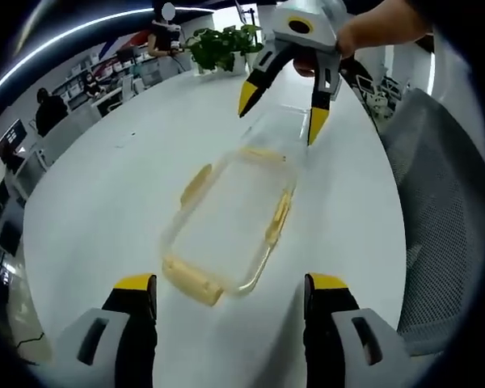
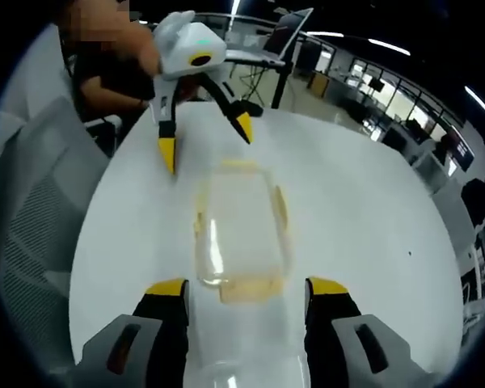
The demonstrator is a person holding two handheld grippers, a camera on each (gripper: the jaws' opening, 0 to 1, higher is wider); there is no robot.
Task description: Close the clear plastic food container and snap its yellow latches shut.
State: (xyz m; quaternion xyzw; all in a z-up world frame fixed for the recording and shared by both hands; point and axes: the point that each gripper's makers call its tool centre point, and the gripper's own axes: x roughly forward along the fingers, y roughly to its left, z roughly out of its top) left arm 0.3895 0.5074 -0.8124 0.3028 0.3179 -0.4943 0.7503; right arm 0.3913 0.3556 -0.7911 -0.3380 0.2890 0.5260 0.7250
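With both claws, left [image 1: 230,293] and right [image 2: 246,297], spread and empty, the clear rectangular plastic food container [image 1: 230,222] lies between them on the white counter [image 1: 105,202], so next press its 4 yellow latches [image 1: 192,280] down.

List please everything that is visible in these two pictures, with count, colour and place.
Clear rectangular plastic food container: one, transparent, on the table between both claws.
Yellow plastic latches: four, pale yellow, one on each side of the container.
Round white table: one, white, under the container.
Grey mesh chair: one, grey, beside the table edge.
Green potted plant: one, green, at the table's far end.
Black laptop on a stand: one, dark, behind the table in the right gripper view.
People in the background: several, dark clothes, among the office desks.
Left claw: one, grey with yellow tips, open, near a short end of the container.
Right claw: one, same colours, open, at the opposite end.
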